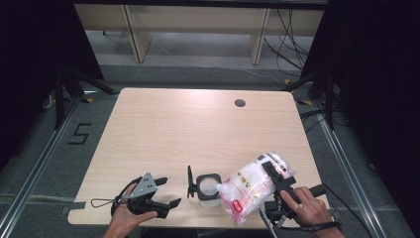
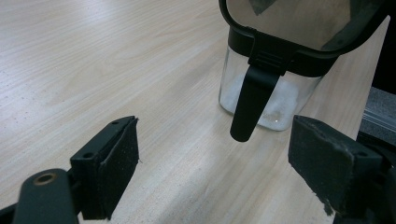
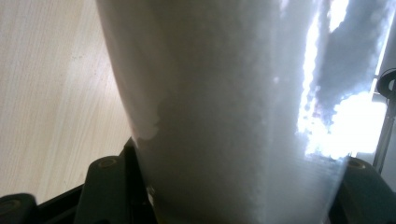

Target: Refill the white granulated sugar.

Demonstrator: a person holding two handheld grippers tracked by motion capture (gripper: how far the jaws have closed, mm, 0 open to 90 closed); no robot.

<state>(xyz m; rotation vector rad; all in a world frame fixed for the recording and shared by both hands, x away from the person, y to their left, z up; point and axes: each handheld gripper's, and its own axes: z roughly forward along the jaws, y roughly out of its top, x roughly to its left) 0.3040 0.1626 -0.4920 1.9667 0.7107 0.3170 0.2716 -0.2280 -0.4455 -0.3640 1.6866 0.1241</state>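
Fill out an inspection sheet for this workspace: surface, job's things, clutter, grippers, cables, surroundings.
Surface: light wood table, round hole near far edge.
Job's things: clear container, black hinged lid open, white grains inside; bag of white grains tilted toward its mouth.
Clutter: nothing seen.
Grippers: left gripper open, clear of the container; right gripper shut on the bag.
Cables: one trailing from each gripper; more on the floor at far right.
Surroundings: black curtains, wooden furniture legs beyond the table.

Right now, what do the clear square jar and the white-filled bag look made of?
Clear square jar with black rim: glass or hard plastic, glossy, see-through walls; which one is unclear. White-filled printed bag: thin soft plastic film, crinkled and shiny, contents showing through.
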